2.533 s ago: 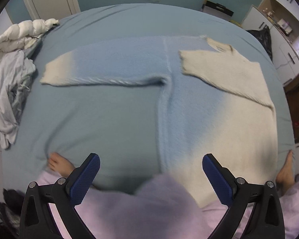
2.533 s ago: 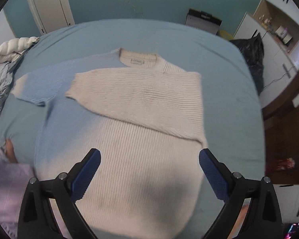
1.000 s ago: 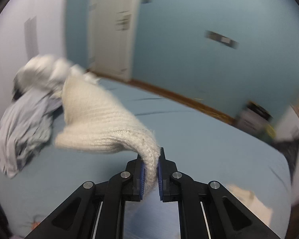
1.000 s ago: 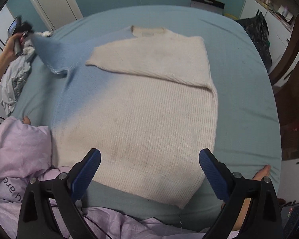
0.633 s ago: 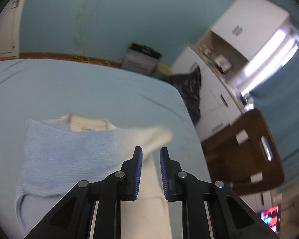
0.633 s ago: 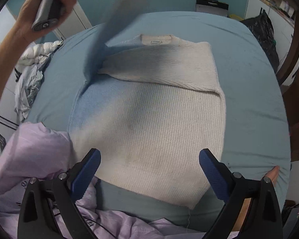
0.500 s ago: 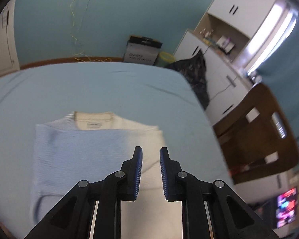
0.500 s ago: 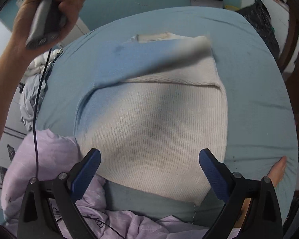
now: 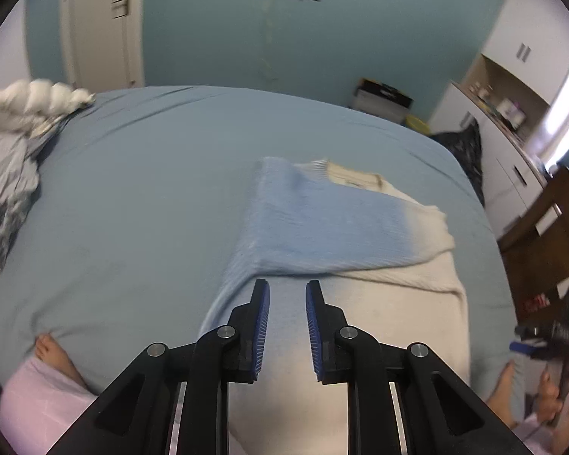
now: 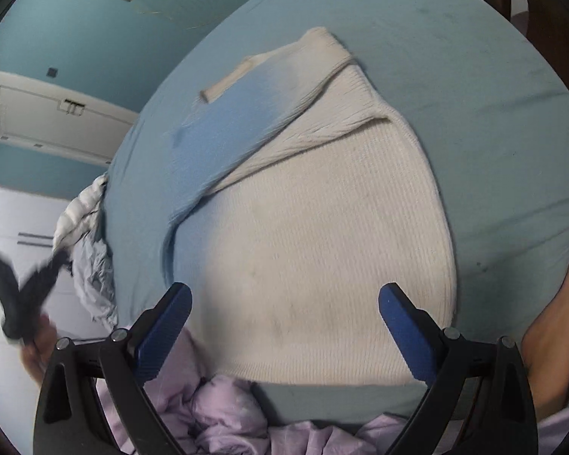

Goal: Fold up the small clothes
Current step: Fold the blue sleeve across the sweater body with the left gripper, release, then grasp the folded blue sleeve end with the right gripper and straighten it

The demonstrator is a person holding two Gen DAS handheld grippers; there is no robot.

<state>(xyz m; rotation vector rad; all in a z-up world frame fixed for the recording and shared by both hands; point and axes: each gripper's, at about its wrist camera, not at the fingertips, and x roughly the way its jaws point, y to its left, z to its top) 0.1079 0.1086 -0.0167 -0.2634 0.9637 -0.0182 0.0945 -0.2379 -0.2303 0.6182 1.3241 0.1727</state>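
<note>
A knitted sweater (image 10: pixel 322 227), cream fading to light blue, lies flat on the bed. Its blue sleeve (image 9: pixel 322 223) is folded across the chest, with the cream cuff near the far shoulder. My left gripper (image 9: pixel 287 288) hovers over the sweater's left side below that sleeve. Its jaws stand a narrow gap apart and are opening, with nothing between them. It also shows as a blurred left gripper (image 10: pixel 19 303) in a hand at the edge of the right wrist view. My right gripper (image 10: pixel 284 295) is wide open above the sweater's lower part, holding nothing.
The bed (image 9: pixel 132 189) has a light blue sheet. A heap of grey and white clothes (image 9: pixel 7 174) lies at its far left corner. A wooden chair (image 9: pixel 550 235) and white cabinets (image 9: pixel 512 159) stand to the right. The person's foot (image 9: pixel 53 352) and lilac-clad legs (image 10: pixel 216 409) are at the near edge.
The left gripper carried the blue sleeve across the chest and let it go; the sleeve now lies flat. The left gripper drew back. The right gripper's view rolled and dropped closer.
</note>
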